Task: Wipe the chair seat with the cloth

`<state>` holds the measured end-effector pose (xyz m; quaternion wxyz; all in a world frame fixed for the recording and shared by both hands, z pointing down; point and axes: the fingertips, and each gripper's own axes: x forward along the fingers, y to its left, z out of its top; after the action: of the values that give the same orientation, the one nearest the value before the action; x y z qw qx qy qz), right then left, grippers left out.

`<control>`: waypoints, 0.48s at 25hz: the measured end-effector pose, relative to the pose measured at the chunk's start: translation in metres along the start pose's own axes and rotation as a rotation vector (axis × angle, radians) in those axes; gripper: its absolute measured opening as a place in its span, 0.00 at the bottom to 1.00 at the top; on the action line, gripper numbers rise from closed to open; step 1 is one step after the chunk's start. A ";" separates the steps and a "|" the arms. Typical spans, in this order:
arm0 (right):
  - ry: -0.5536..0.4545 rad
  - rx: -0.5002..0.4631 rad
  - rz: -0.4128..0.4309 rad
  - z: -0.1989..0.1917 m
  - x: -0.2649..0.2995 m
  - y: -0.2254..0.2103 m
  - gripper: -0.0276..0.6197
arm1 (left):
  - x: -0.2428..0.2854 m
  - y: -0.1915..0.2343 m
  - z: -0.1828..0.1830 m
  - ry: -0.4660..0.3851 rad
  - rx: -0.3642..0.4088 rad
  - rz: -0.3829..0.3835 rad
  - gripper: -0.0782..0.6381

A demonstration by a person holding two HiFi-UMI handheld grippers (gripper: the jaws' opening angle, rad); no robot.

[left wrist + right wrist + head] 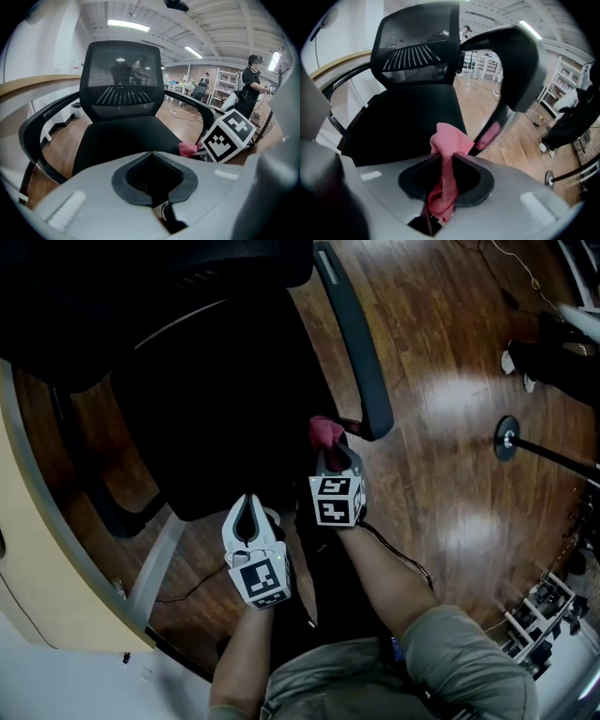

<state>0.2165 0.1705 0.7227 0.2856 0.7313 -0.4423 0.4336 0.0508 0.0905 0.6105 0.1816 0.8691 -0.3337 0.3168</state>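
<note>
The black chair seat (211, 418) fills the middle of the head view and looks bare. Judging by that, the wipe is at its start or on an early pass. The right tool (445, 159) is clamped on the pink cloth (449, 140), which bunches out past the jaw tips at the seat's near edge, just beside the foot of the armrest (361, 352). I cannot tell whether the cloth touches the seat. The left tool (151, 153) hovers at the seat's front edge, jaws together on nothing. The next move likely calls for pressing the cloth down flat and sweeping it across the seat while keeping the clamp firm. No brand or lettering is readable. The marker cubes (336, 500) carry only black-and-white squares.
</note>
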 end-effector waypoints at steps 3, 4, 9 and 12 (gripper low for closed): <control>0.015 0.038 -0.017 -0.011 0.000 -0.028 0.15 | 0.008 -0.025 0.003 0.003 0.013 -0.016 0.12; 0.018 0.039 -0.016 -0.014 0.001 -0.033 0.15 | 0.011 -0.031 0.003 0.003 0.015 -0.021 0.12; 0.012 0.038 -0.001 -0.018 0.010 -0.038 0.15 | 0.024 -0.050 -0.005 0.002 0.012 -0.049 0.12; 0.009 0.040 -0.009 -0.023 0.011 -0.036 0.15 | 0.018 -0.044 -0.015 0.000 0.007 -0.054 0.12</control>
<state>0.2425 0.2005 0.7421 0.2747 0.7369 -0.4290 0.4444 0.0854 0.1208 0.6288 0.1872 0.8785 -0.3089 0.3127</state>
